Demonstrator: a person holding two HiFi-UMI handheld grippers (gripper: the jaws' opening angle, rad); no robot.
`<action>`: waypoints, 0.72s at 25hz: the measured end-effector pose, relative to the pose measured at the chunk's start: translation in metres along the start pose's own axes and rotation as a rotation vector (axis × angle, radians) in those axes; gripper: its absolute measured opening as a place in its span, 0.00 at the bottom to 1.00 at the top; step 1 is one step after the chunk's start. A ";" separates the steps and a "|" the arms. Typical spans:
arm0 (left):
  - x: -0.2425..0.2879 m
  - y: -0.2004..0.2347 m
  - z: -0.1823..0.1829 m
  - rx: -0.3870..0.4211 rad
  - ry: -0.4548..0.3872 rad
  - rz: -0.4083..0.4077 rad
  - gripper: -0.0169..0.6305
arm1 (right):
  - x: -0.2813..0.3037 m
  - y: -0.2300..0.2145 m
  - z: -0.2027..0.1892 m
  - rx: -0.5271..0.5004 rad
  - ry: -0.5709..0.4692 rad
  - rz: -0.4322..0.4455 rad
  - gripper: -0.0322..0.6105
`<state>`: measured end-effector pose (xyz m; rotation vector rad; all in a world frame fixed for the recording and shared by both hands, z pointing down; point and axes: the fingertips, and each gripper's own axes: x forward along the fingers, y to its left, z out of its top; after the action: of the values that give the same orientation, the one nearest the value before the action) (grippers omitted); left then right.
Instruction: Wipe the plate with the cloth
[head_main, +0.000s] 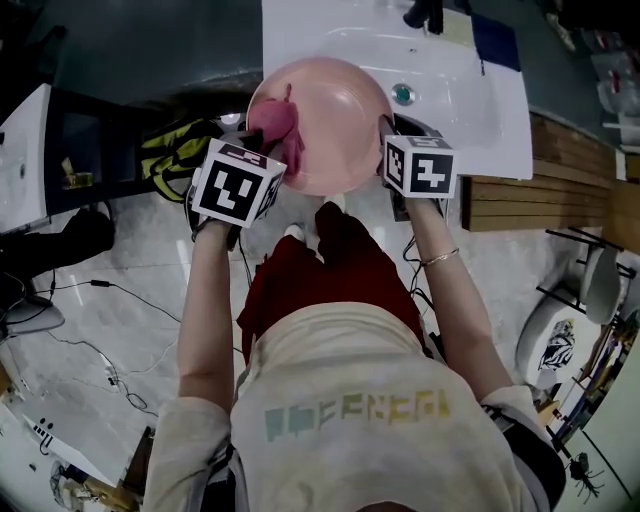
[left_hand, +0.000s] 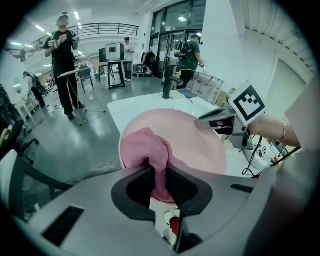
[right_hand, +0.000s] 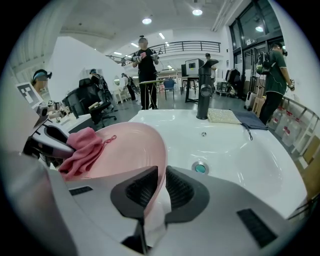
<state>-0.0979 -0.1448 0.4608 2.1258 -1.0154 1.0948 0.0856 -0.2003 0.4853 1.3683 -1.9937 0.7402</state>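
Head view: a round pink plastic plate is held between the two grippers at the near edge of a white sink basin, with its concave face turned up toward the camera. Its far part overlaps the basin. The near part hangs over the floor in front of the person.

Right gripper view: the right gripper has its jaws closed on the plate's right rim. The thin pink edge runs down between the two black pads.

Left gripper view: the left gripper has its jaws clamped on a crumpled pink fabric cloth. A fold of cloth fills the gap between the pads. The bunched remainder lies against the inner surface of the plate on its left side, beside the rim.

A teal-centred drain sits in the basin, well apart from the plate. A black tap stands at the far side of the basin.
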 end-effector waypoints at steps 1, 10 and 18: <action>-0.001 0.005 0.002 -0.013 -0.013 0.012 0.13 | 0.000 0.000 0.000 -0.006 -0.004 0.002 0.16; -0.023 0.029 0.029 -0.098 -0.229 0.129 0.13 | -0.001 0.000 0.001 -0.026 -0.052 -0.014 0.16; -0.044 0.044 0.056 -0.182 -0.425 0.200 0.13 | -0.008 -0.008 0.014 -0.020 -0.142 -0.054 0.16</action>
<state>-0.1261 -0.1940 0.3994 2.1866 -1.4880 0.6117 0.0935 -0.2084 0.4705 1.4941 -2.0577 0.6123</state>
